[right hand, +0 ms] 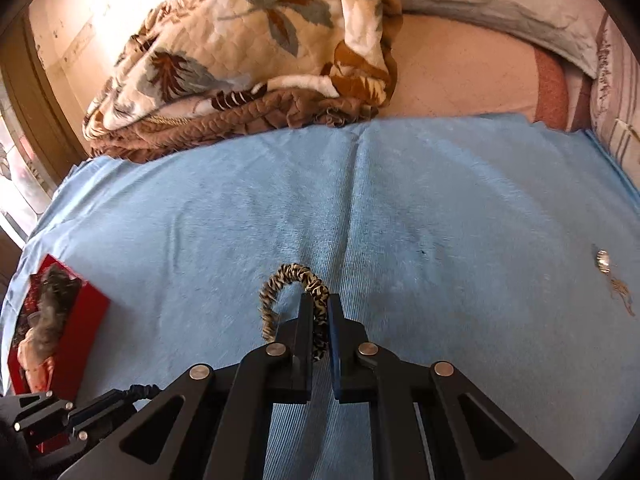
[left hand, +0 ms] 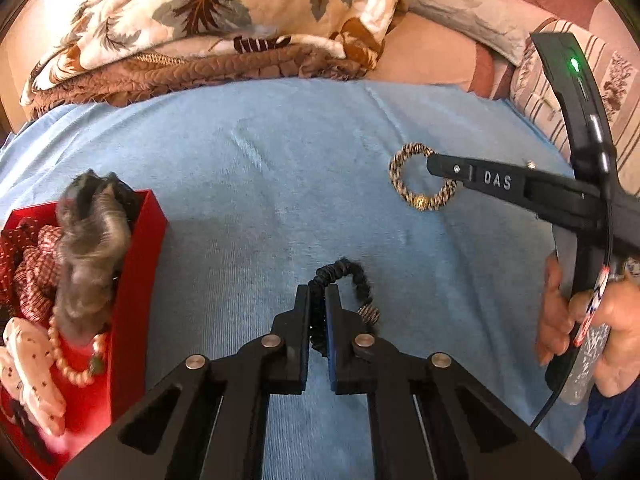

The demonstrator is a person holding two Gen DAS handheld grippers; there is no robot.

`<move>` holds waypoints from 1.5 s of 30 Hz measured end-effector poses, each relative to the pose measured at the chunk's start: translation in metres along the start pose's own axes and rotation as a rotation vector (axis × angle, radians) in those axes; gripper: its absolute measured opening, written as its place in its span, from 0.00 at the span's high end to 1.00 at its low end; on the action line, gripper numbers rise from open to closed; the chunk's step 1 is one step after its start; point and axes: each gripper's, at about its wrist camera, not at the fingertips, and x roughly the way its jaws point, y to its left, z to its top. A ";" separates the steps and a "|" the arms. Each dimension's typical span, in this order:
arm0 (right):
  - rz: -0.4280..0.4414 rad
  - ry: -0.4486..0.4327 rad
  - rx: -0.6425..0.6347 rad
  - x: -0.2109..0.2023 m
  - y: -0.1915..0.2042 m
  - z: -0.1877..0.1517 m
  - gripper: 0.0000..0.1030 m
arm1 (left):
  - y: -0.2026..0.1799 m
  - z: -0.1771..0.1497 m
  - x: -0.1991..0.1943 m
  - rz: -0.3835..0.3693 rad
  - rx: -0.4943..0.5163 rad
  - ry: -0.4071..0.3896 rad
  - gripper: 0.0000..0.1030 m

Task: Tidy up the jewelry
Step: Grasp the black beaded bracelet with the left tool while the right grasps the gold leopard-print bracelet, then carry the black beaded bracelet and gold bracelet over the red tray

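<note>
My left gripper is shut on a black elastic hair band just above the blue towel. My right gripper is shut on a tan-and-black striped band; in the left wrist view that band hangs as a ring from the right gripper, to the right of and beyond the left one. A red box at the left holds scrunchies, a grey furry piece and a beaded bracelet. It also shows in the right wrist view, with the left gripper in front of it.
A small silver piece with a thin chain lies on the towel's right side. A folded leaf-print blanket lies behind the towel, and pillows at the back right. The person's hand grips the right handle.
</note>
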 end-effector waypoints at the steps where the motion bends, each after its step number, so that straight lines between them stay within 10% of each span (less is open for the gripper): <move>1: 0.000 -0.011 -0.004 -0.008 0.002 -0.002 0.93 | -0.001 -0.001 -0.007 -0.003 0.003 -0.010 0.94; 45: 0.135 -0.205 -0.027 -0.229 0.091 -0.133 0.93 | 0.005 -0.084 -0.217 0.209 -0.047 -0.262 0.93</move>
